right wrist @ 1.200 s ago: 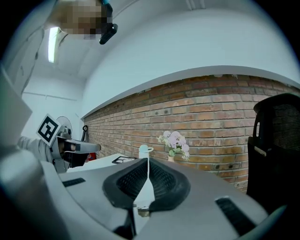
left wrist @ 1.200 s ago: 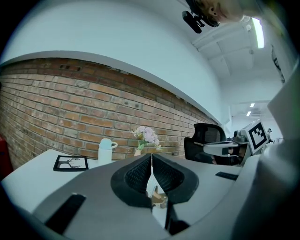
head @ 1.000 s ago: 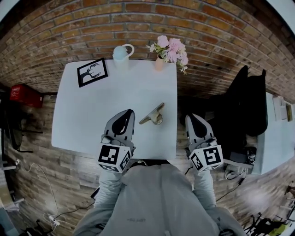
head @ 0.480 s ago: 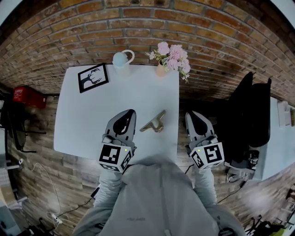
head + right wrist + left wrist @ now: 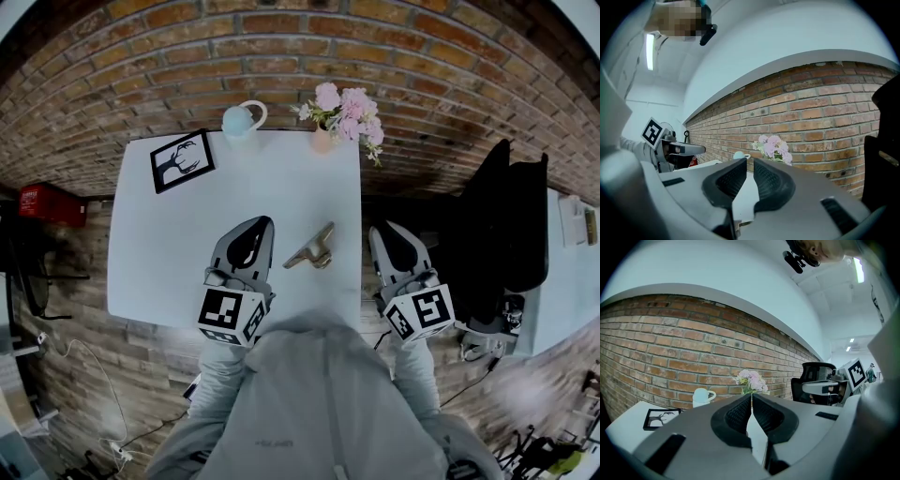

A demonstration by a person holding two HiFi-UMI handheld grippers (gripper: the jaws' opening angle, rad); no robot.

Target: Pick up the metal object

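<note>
A brass-coloured metal object (image 5: 311, 247) lies on the white table (image 5: 178, 253) near its right edge. My left gripper (image 5: 263, 223) hovers just left of it, jaws shut with nothing between them, as the left gripper view (image 5: 751, 397) also shows. My right gripper (image 5: 375, 231) hangs just right of the object, beyond the table's right edge, also shut and empty; its tips almost meet in the right gripper view (image 5: 750, 162). Neither gripper touches the object.
At the table's back stand a framed black picture (image 5: 180, 160), a pale blue mug (image 5: 239, 119) and a vase of pink flowers (image 5: 343, 108). A brick wall runs behind. A black office chair (image 5: 506, 225) stands to the right, a red box (image 5: 42, 201) on the floor at left.
The head view has shifted a little. Both grippers stay shut in about the same places on either side of the metal object.
</note>
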